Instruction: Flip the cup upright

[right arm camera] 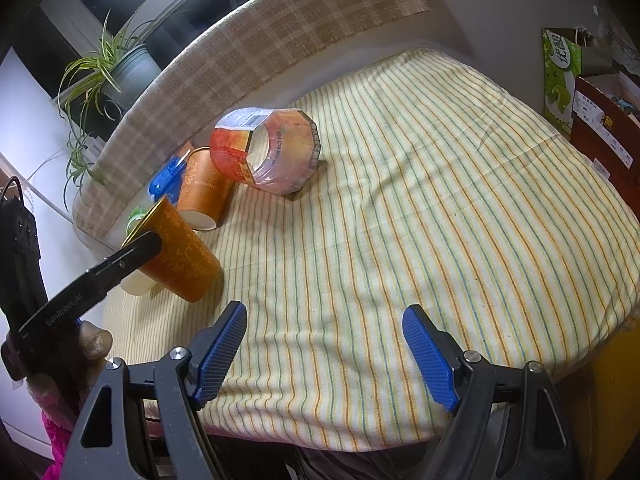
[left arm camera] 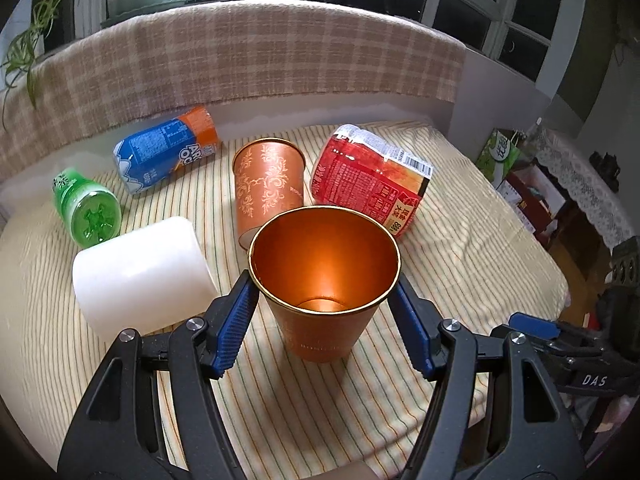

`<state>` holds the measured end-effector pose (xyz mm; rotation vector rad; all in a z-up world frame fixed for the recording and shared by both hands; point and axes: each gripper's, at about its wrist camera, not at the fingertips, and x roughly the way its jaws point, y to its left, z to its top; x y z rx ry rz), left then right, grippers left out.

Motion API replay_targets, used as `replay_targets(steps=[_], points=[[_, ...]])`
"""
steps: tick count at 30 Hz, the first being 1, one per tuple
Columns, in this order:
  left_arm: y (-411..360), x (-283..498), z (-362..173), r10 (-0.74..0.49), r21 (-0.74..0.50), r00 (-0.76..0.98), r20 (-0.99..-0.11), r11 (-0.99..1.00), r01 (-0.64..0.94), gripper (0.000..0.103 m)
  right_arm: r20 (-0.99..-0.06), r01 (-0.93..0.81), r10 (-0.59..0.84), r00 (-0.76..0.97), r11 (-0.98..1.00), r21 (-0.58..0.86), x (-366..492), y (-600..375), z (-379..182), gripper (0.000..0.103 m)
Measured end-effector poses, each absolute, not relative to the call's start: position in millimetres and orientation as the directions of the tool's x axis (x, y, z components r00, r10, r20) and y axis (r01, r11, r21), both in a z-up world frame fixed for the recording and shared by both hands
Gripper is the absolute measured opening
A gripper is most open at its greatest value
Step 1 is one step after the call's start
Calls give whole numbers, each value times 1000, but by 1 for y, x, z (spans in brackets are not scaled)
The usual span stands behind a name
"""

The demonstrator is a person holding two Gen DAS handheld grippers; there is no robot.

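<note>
An orange cup with a gold rim (left arm camera: 324,280) stands mouth up on the striped cloth, between the blue pads of my left gripper (left arm camera: 325,304), which is shut on it just below the rim. In the right wrist view the same cup (right arm camera: 180,256) leans slightly, base on the cloth, with the left gripper's black finger (right arm camera: 132,256) across its rim. A second orange patterned cup (left arm camera: 268,188) lies on its side behind it. My right gripper (right arm camera: 326,354) is open and empty above the cloth's near edge.
A white cylinder (left arm camera: 140,272), a green bottle (left arm camera: 86,208), a blue and orange can (left arm camera: 168,152) and a red noodle bowl (left arm camera: 372,180) lie on the striped cloth (right arm camera: 440,200). A plaid backrest (left arm camera: 240,60) runs behind. Boxes (right arm camera: 592,96) stand at the right.
</note>
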<state>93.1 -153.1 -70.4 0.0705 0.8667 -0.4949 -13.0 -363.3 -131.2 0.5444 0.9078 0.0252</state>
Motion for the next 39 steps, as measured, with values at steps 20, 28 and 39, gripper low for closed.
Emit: replay_targets(steps=[20,28,39], points=[[-148,78,-78,-406,-155,509,-759,872,464,69,-738,190,237,632,876,444,-13,-358,-124,83],[-136,76,-82,-416,-194,475,-775,873,448,81,-734,175,230,639,886,430,-12,-352,-117,82],[-100,56,-74,-393,-189,520,-758,896,402,81,-707,147,146,692,930,336,-14,-342,-91,83]])
